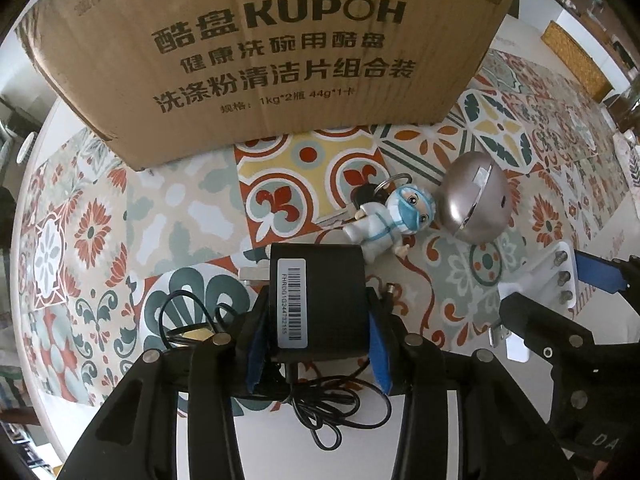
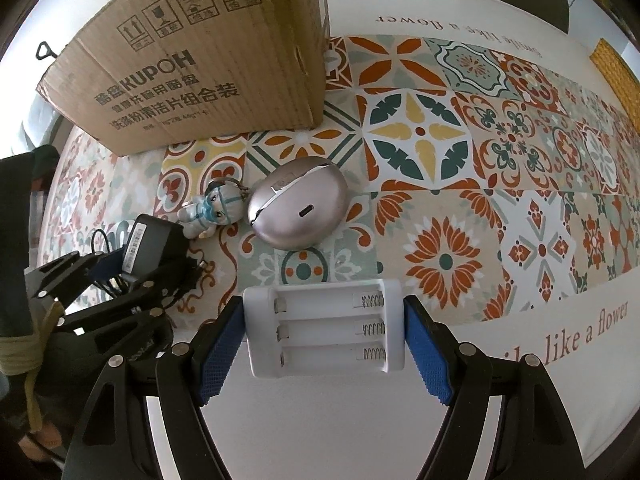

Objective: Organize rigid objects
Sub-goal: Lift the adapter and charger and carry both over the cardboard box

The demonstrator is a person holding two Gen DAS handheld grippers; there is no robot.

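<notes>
black power adapter [image 1: 320, 304] clamped, cardboard box [image 1: 280, 48] behind

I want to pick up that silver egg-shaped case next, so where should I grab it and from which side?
Grip the silver egg-shaped case across its narrower middle, coming straight down from above. It lies flat on the tablecloth, rounded and slick, so pinch below the widest bulge. Approach from its open right side; the masked figurine keychain crowds its left.

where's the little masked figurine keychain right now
The figurine keychain lies on the patterned tablecloth, between the black power adapter and the silver oval case, in front of the cardboard box.
</notes>
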